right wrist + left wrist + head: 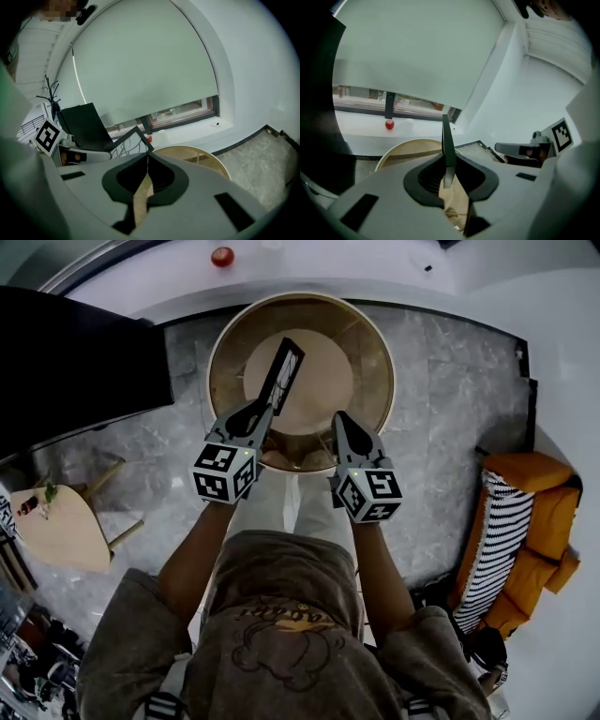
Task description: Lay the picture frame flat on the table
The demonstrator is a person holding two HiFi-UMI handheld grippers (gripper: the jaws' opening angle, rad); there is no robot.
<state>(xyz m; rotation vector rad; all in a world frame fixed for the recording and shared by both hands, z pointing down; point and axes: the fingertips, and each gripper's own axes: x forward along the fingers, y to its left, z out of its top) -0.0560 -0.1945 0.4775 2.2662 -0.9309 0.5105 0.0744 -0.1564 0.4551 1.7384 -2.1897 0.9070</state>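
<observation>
Okay, head view first: I've got the picture frame (pixel 282 371) up on edge over the round table (pixel 370 343), between its middle and its near edge. The frame's lower end is pinched in the left gripper (pixel 265 412), and I can't tell whether it touches the tabletop.

The left gripper view gives me what the head view can't. It has the frame dead edge-on, a thin dark blade rising between the 2 jaws, with both pads pressed onto it.

The right gripper (pixel 339 418) hangs just beside it over the near edge, apart from the frame. Its own view shows the jaw tips meeting with nothing in them, only bare wood through the gap behind. That view also shows the frame's face plainly: a white sheet with dark scribbled lines and a black border.

Round about, the table's raised rim rings the top. A red ball (pixel 222 256) sits on the window ledge beyond the far edge, and a big black slab (pixel 75 362) stands off to the left. There's 1 small wooden side table (pixel 61 526) at lower left. On the right is an orange sofa (pixel 539 521) with a striped cushion (pixel 497 540), on a grey marble floor (pixel 450 409).
</observation>
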